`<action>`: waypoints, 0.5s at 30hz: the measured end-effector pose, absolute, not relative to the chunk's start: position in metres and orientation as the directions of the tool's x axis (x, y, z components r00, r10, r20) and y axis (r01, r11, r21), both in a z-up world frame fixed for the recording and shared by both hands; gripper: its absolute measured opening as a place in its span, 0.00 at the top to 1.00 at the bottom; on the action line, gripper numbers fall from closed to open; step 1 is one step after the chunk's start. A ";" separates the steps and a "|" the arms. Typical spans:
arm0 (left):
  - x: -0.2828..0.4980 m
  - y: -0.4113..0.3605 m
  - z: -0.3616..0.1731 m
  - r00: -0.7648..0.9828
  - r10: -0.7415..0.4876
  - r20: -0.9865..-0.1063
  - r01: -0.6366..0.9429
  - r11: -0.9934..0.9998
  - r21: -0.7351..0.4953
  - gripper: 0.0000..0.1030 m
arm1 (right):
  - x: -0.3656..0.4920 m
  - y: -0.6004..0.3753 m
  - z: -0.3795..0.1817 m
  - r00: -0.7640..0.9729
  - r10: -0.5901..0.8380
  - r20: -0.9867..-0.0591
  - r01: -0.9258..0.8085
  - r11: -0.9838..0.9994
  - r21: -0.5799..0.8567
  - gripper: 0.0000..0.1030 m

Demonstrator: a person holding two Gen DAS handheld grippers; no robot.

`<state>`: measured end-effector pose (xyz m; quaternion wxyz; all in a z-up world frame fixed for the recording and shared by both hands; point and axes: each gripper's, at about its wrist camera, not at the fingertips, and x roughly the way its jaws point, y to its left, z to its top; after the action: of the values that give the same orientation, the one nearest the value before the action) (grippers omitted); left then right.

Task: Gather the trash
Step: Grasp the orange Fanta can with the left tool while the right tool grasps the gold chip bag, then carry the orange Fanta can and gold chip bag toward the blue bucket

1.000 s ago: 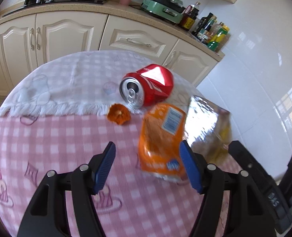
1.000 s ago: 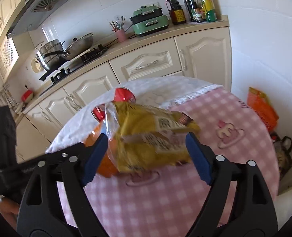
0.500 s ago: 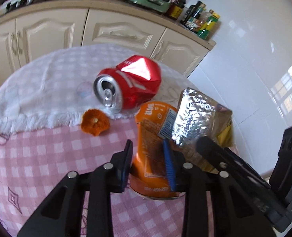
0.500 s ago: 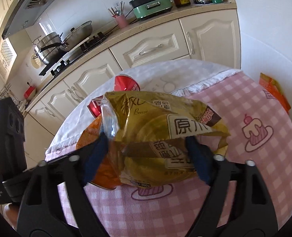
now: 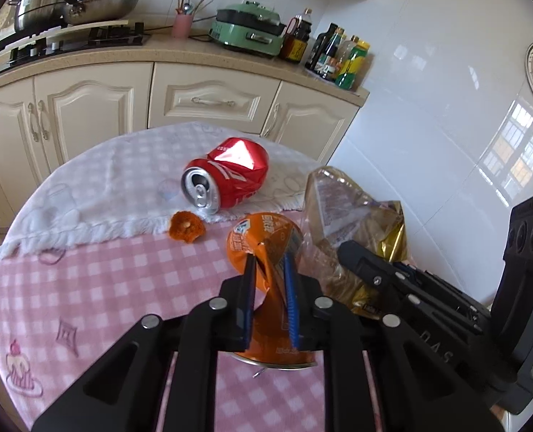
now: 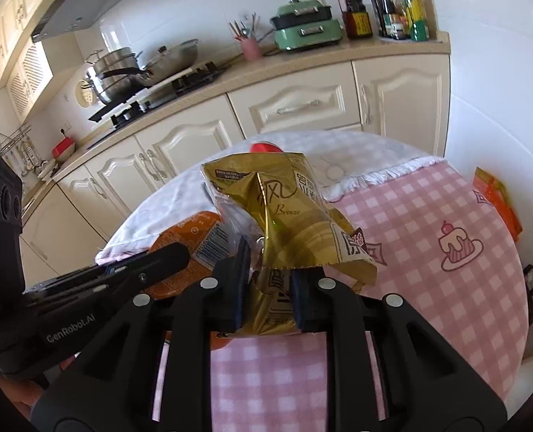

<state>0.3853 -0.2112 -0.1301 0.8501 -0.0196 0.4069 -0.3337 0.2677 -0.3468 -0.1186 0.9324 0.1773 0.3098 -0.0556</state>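
Observation:
An orange snack bag [image 5: 263, 237] is pinched between the blue pads of my left gripper [image 5: 269, 262], whose jaws are still closing and crumpling it. My right gripper [image 6: 270, 280] is likewise closing on a gold snack bag [image 6: 284, 208], which is squeezed between its pads and stands up above them. The two bags sit side by side, the gold bag [image 5: 342, 212] to the right of the orange one. A crushed red can [image 5: 227, 180] lies on its side further back. Next to it lies an orange peel [image 5: 186, 226].
The round table wears a pink checked cloth [image 5: 104, 288] with a white towel [image 5: 104, 187] over its far half. Cream cabinets [image 5: 209, 97] and a counter with bottles [image 5: 349, 61] stand behind. An orange bag [image 6: 497, 201] lies on the floor at the right.
Both grippers went from wide open around their bags to closed on them. The orange and gold bags are now crumpled between the pads and raised slightly.

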 end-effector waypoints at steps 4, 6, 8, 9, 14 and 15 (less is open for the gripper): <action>0.369 -0.181 -0.121 0.474 -0.591 -0.653 0.535 0.782 -0.320 0.87 | 0.260 -0.319 -0.104 0.817 0.033 -0.576 0.167 0.942 0.292 0.81; 0.361 -0.160 -0.115 0.497 -0.586 -0.640 0.523 0.791 -0.318 0.87 | 0.259 -0.300 -0.098 0.823 0.056 -0.565 0.133 0.948 0.289 0.81; 0.355 -0.134 -0.110 0.521 -0.579 -0.627 0.500 0.803 -0.326 0.87 | 0.259 -0.277 -0.092 0.826 0.081 -0.558 0.094 0.956 0.278 0.81; 0.354 -0.122 -0.108 0.533 -0.574 -0.622 0.489 0.809 -0.327 0.87 | 0.260 -0.259 -0.088 0.828 0.100 -0.552 0.065 0.960 0.271 0.81; 0.337 -0.037 -0.098 0.616 -0.525 -0.587 0.399 0.851 -0.343 0.87 | 0.268 -0.191 -0.079 0.823 0.176 -0.540 -0.045 0.968 0.247 0.81; 0.333 -0.020 -0.098 0.632 -0.512 -0.582 0.378 0.859 -0.345 0.87 | 0.271 -0.172 -0.078 0.819 0.198 -0.539 -0.073 0.967 0.244 0.81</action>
<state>0.3335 -0.0195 -0.0977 0.8982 -0.0956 0.3504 -0.2475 0.2710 -0.1725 -0.0783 0.9477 0.1066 0.2922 0.0714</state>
